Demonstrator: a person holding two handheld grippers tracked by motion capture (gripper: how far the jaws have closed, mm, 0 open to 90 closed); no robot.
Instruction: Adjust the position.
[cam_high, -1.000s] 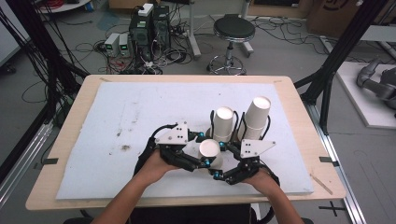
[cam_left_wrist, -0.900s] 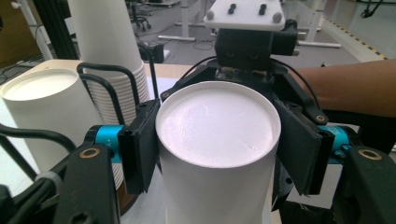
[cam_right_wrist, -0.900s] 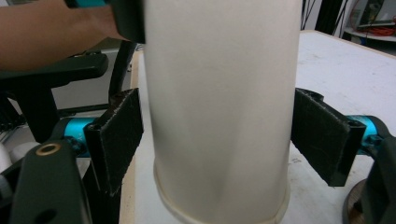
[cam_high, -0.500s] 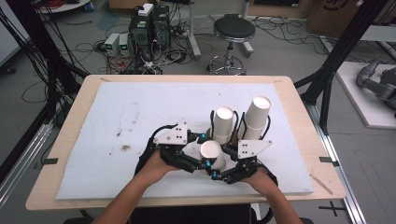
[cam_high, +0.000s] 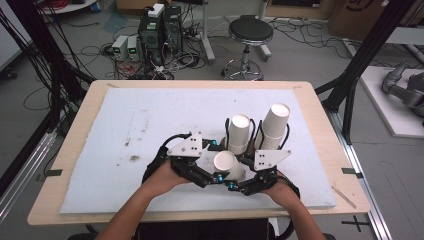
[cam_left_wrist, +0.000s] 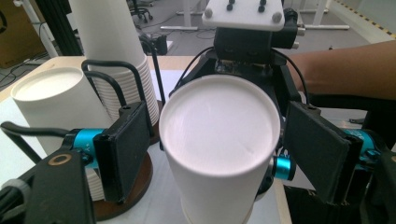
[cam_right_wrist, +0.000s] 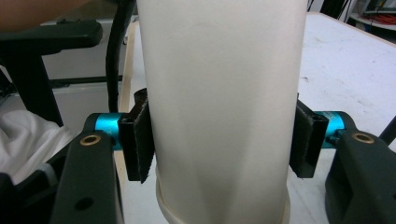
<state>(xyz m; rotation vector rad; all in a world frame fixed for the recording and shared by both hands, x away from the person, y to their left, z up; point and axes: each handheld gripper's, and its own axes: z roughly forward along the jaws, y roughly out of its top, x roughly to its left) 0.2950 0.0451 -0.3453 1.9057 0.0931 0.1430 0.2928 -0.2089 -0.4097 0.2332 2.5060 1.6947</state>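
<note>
The high view is fixed above the person's side, looking forward and down over the whole table (cam_high: 125, 100) to the floor beyond. The left gripper view rides low, looking level along its jaws, very near the upturned cup (cam_left_wrist: 219, 140), with the cup stacks (cam_left_wrist: 116, 51) and the right gripper (cam_left_wrist: 247, 37) behind. The right gripper view sits closer still, level against the same cup's (cam_right_wrist: 219, 112) wall; all three views share this cup (cam_high: 227, 165).
</note>
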